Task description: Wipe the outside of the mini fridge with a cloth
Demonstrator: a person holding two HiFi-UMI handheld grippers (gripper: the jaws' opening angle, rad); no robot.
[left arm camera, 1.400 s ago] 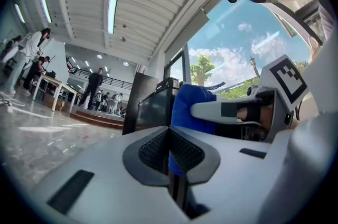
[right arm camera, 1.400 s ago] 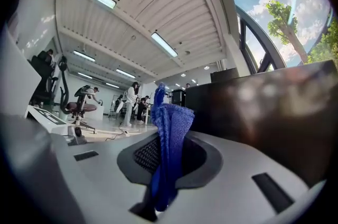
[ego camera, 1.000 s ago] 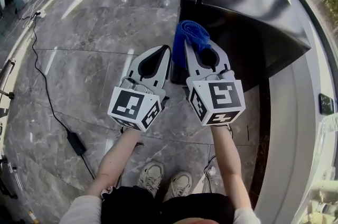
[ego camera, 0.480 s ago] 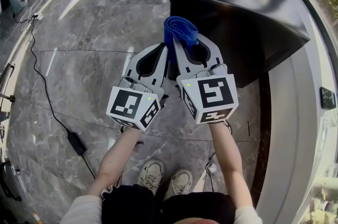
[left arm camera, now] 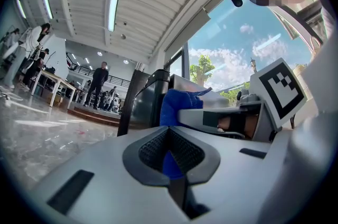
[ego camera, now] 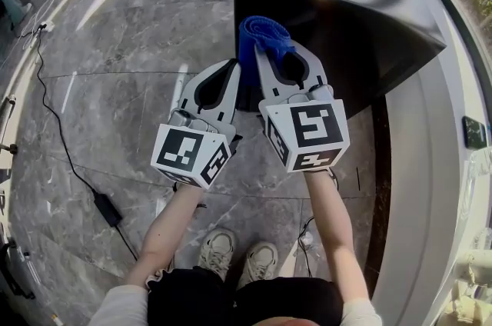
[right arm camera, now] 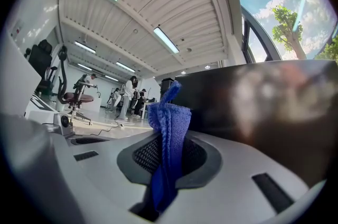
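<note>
Both grippers are sitting nearer the mini fridge (ego camera: 346,1) than a second ago. Right gripper (ego camera: 269,54) is clamping a folded blue cloth (ego camera: 265,34) at the glossy black fridge's front corner. Left gripper (ego camera: 233,72), jaws together and empty, is hanging just beside it. Grey marble floor (ego camera: 115,86) is spreading around. Only the gripper views are showing ceiling lights (right arm camera: 169,40) and distant people (right arm camera: 128,93).

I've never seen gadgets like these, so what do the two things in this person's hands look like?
The left gripper and right gripper match: pale grey tapering jaws, black ribbed pads, a white cube with black square markers behind. The person wears light sleeves.
</note>
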